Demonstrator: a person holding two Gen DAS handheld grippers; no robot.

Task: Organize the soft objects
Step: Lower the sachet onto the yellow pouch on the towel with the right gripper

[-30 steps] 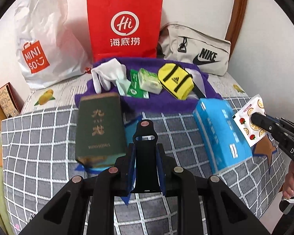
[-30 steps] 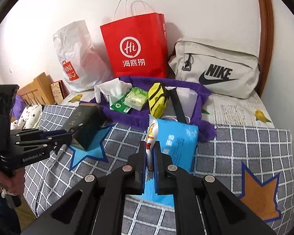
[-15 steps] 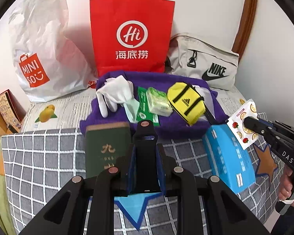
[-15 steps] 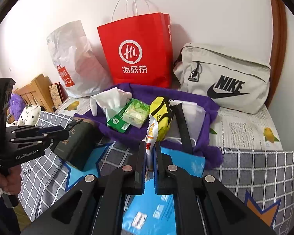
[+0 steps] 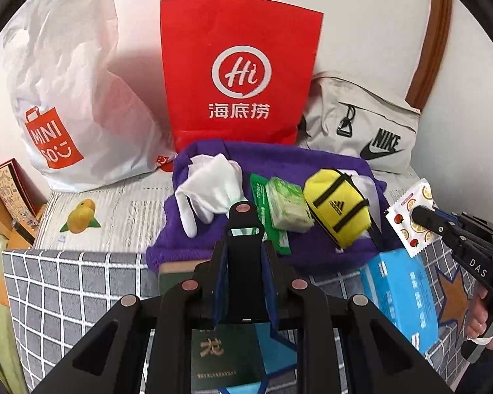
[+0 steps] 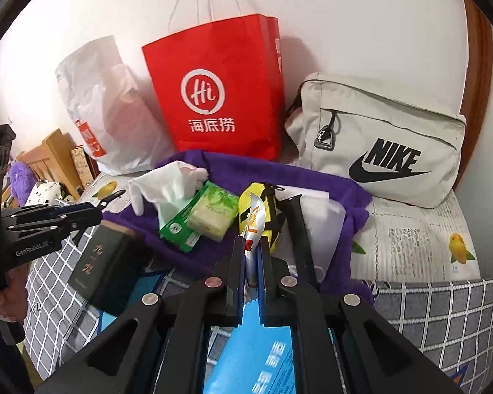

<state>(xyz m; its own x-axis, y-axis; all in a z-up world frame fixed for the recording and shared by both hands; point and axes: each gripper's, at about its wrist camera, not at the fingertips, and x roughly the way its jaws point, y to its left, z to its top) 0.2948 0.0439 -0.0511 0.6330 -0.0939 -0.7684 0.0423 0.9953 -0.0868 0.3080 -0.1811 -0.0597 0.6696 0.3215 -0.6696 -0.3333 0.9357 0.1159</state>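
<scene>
My left gripper [image 5: 243, 246] is shut on a black clip-like object [image 5: 242, 226] and hovers over the near edge of a purple towel [image 5: 292, 154]. On the towel lie white gloves [image 5: 210, 190], a green tissue pack [image 5: 286, 208] and a yellow Adidas pouch [image 5: 337, 210]. My right gripper [image 6: 252, 256] is shut on a fruit-print sachet [image 6: 254, 221], held edge-on above the towel; the sachet also shows in the left wrist view [image 5: 410, 216]. A dark green book [image 6: 102, 259] and a blue tissue pack [image 5: 401, 292] lie on the checked blanket.
A red paper bag [image 5: 240, 72], a white Miniso bag [image 5: 65, 98] and a beige Nike bag [image 6: 384, 141] stand against the wall behind the towel. A bed with a checked blanket [image 5: 65, 289] carries everything. Wooden furniture and plush toys [image 6: 33, 177] are at the left.
Both grippers have moved forward toward the towel and bags. The green book now lies under the left gripper. The sachet stays in the right gripper.
</scene>
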